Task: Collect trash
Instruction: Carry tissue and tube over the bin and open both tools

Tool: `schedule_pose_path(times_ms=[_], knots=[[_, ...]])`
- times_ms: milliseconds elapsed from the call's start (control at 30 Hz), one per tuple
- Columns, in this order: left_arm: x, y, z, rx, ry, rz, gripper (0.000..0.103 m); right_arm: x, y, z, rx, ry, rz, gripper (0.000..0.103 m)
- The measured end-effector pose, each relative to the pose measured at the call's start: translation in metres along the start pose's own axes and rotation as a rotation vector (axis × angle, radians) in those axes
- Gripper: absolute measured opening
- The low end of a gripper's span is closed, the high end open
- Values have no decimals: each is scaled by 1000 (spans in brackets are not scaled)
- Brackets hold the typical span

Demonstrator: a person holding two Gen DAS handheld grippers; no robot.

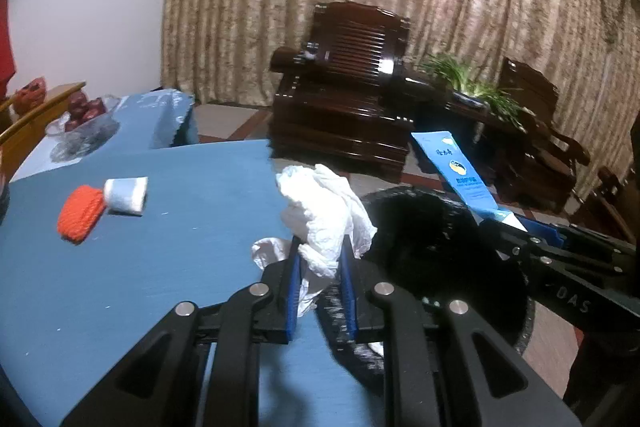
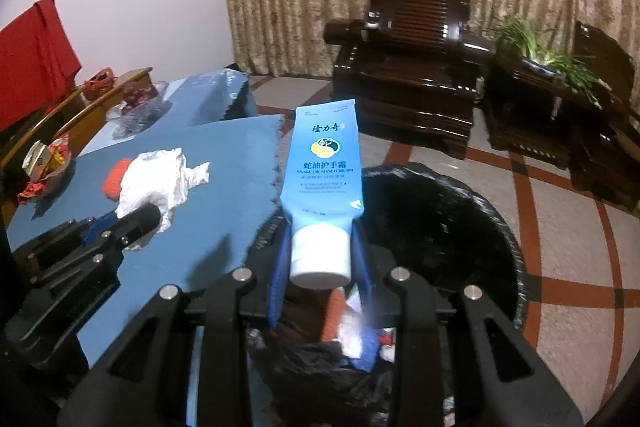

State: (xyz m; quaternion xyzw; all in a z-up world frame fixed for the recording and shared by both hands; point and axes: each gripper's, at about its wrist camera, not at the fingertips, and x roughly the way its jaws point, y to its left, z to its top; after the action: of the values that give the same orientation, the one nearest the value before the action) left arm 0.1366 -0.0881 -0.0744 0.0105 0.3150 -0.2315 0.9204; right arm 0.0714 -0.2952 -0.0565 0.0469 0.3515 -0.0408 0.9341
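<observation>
The blue table stands beside your black-lined trash bin. Your right gripper grips a blue hand-cream tube at its white cap, over the bin. Your left gripper is clamped on crumpled white tissue above the table edge.

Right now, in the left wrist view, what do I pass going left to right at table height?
Orange knitted scrubber → small white roll → crumpled white tissue clamped in the left gripper → black-lined trash bin → blue hand cream tube held by the right gripper.
</observation>
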Motion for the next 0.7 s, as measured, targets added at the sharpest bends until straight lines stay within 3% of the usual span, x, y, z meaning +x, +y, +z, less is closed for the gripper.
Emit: schedule_pose_path(times_ms=[433,700], knots=[[27,-51,-1,66,35,-93,18,-2,-53,-24,46,40,-93,29],[64,-75,-10,93,103,-152,18,12,-79,-39,63,88,-130,29]])
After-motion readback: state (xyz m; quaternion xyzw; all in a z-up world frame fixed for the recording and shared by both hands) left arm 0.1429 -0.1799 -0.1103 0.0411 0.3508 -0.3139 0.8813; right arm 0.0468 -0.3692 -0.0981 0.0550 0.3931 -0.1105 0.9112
